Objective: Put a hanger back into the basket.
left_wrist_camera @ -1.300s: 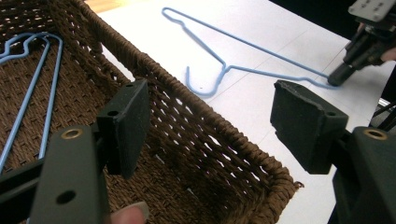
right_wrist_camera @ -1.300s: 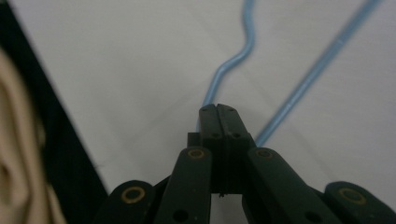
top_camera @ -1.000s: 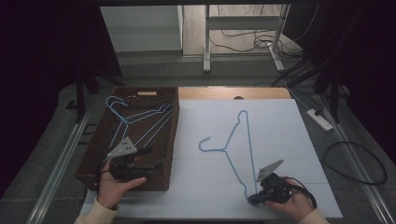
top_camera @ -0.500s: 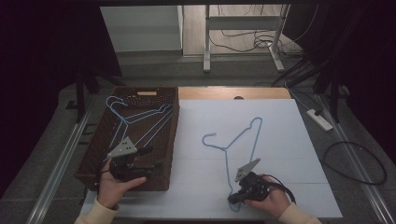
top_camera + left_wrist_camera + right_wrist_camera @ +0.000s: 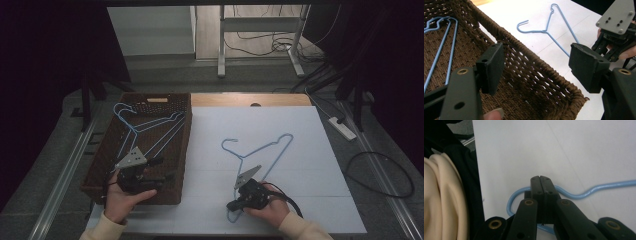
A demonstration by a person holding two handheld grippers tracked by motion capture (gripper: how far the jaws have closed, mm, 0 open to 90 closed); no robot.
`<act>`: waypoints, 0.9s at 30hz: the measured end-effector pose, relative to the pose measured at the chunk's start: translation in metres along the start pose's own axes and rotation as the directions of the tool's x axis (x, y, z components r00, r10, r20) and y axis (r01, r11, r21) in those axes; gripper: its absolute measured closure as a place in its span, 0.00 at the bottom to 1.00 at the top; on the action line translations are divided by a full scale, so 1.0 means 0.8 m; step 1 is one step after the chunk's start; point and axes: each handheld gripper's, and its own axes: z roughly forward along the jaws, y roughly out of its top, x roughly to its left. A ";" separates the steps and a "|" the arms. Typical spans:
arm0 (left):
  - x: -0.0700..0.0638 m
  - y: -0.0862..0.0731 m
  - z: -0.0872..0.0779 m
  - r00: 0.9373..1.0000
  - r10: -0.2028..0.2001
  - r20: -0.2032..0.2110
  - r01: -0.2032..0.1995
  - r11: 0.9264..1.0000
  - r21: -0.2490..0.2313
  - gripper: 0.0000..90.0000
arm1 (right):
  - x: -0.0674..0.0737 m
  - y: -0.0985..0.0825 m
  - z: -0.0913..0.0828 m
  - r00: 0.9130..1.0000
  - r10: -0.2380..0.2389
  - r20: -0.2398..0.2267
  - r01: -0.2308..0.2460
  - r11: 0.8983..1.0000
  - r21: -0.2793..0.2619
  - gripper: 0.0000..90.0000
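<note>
While your right gripper (image 5: 540, 185) clamps the thin light-blue wire hanger (image 5: 260, 149) at its near corner on the white table (image 5: 310, 130) | hook points away | your left gripper (image 5: 536, 65) gapes over the brown woven basket (image 5: 544, 77).

Basket wall (image 5: 541, 75) between open fingers (image 5: 490, 67)

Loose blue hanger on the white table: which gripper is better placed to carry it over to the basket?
Right. The right gripper is already shut on the hanger at its near corner. The left gripper hangs open over the basket, gripping nothing.
</note>
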 end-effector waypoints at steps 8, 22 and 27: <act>0.001 0.000 0.000 1.000 0.001 0.000 -0.001 1.000 0.003 0.33 | -0.001 0.017 0.016 1.000 -0.014 0.024 0.014 0.999 -0.037 1.00; 0.000 0.001 -0.003 1.000 0.003 -0.001 -0.003 1.000 -0.004 0.33 | -0.036 0.008 -0.039 0.985 0.065 0.159 -0.042 0.989 -0.144 1.00; -0.001 0.001 -0.002 1.000 0.005 0.002 -0.005 1.000 -0.002 0.33 | -0.067 0.016 -0.063 0.966 0.122 0.227 -0.079 0.979 -0.188 0.89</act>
